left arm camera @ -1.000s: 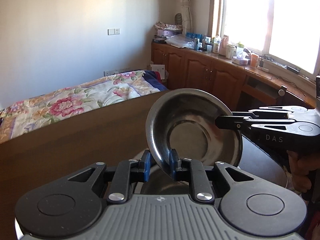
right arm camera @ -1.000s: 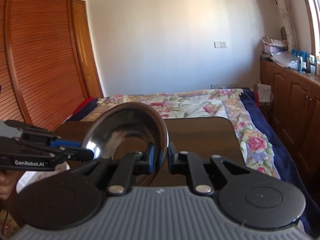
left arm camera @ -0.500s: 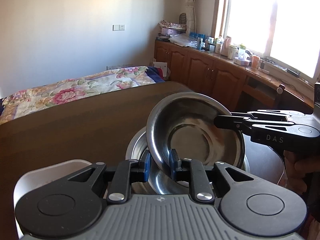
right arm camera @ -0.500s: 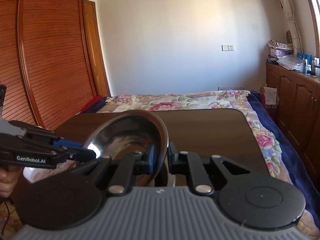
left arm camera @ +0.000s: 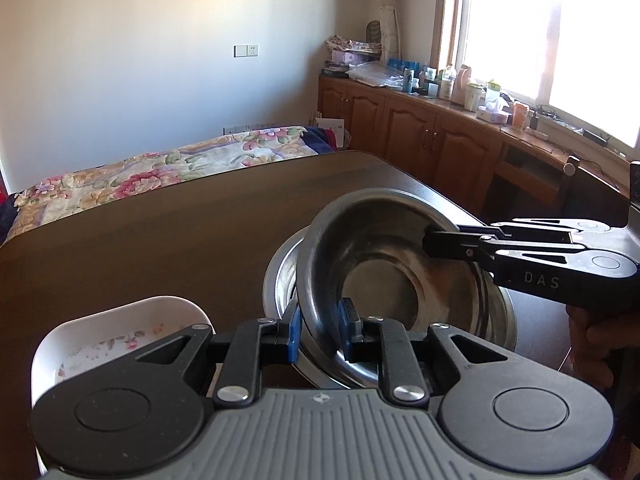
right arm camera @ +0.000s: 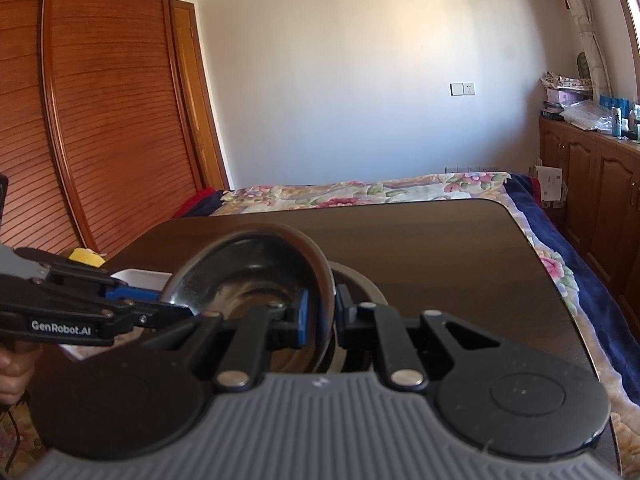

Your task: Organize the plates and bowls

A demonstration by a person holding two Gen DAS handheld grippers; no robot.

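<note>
Black tongs [left arm camera: 319, 334] (blue pads [left arm camera: 294, 334], silver screws)

A home bedroom: floral-quilted bed [left arm camera: 160, 168], wooden wardrobe doors [right arm camera: 100, 120], cluttered window-side cabinets [left arm camera: 420, 136].

Daylight floods in thru window [left arm camera: 560, 40], blown out white w/ glare. Wall [right arm camera: 360, 80] evenly bright, wardrobe [right arm camera: 100, 120] side dimmer. Steel bowl [left arm camera: 384, 264] shows soft reflections. Sharp focus; fisheye bends edges, corners dark.
</note>
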